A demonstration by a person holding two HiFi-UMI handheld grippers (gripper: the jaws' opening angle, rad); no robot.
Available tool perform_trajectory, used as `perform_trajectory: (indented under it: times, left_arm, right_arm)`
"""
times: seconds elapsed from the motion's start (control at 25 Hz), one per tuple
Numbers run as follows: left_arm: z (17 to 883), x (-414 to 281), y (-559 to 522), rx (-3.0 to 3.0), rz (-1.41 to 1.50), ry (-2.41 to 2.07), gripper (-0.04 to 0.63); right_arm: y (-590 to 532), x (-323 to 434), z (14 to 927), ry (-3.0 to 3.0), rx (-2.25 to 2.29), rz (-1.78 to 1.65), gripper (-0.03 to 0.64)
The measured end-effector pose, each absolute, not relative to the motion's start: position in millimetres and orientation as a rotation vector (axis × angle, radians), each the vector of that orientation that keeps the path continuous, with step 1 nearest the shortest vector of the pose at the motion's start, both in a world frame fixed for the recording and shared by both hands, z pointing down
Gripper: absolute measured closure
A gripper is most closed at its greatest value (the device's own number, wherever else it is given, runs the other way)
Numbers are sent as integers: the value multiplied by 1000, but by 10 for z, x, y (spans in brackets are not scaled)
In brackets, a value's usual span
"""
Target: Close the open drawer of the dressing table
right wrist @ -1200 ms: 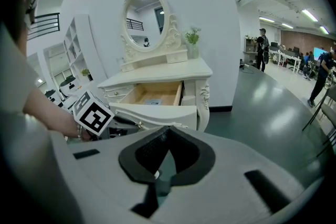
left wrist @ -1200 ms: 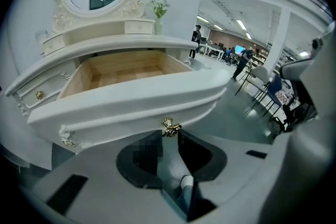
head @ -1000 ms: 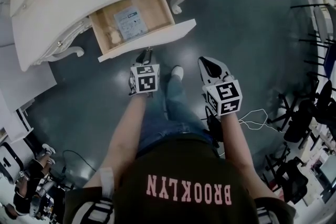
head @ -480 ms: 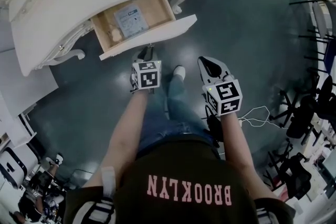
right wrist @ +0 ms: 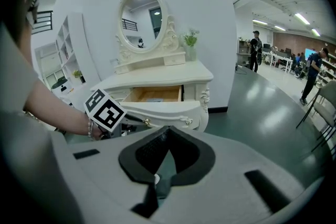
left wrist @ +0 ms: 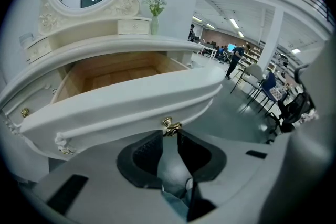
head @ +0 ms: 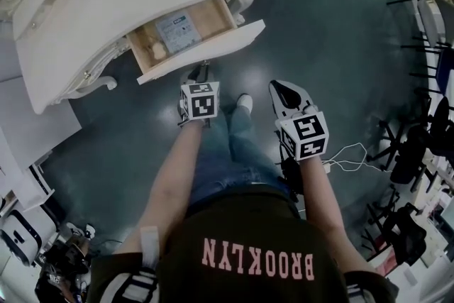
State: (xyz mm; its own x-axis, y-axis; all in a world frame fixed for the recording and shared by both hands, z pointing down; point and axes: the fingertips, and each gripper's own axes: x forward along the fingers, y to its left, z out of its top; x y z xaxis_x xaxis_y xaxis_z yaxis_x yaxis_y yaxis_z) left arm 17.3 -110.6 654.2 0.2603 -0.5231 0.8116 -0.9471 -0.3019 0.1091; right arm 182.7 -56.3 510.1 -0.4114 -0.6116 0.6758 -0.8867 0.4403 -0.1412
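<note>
Left tongs (left wrist: 169,131) clenched on open drawer's (left wrist: 131,103) brass knob (left wrist: 169,124), right tongs (right wrist: 169,129) closed empty, apart

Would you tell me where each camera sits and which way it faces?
Head view: on the person's head, looking steeply down at the dressing table and floor; torso, both arms, left gripper and right gripper show.
Left gripper view: rides the left gripper, looking along its jaws, closed on the brass knob of the drawer.
Right gripper view: rides the right gripper, facing the table from farther back; jaws together, empty; left arm shows.
Shared: all three show the open drawer.
</note>
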Motion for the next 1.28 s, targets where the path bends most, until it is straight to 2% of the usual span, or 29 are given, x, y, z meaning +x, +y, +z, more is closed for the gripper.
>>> perform_trajectory:
  times: [0.64,1.28]
  left_arm:
    - [6522,102,-1388,1972,908,-1270,512]
    - [6531,-11,-1725,1970,899,-1297,513]
  right_arm:
    - [-889,1600,5088,-2140,1318,760,626]
    - [-1352,1583,5531,-2069,1291,800,626]
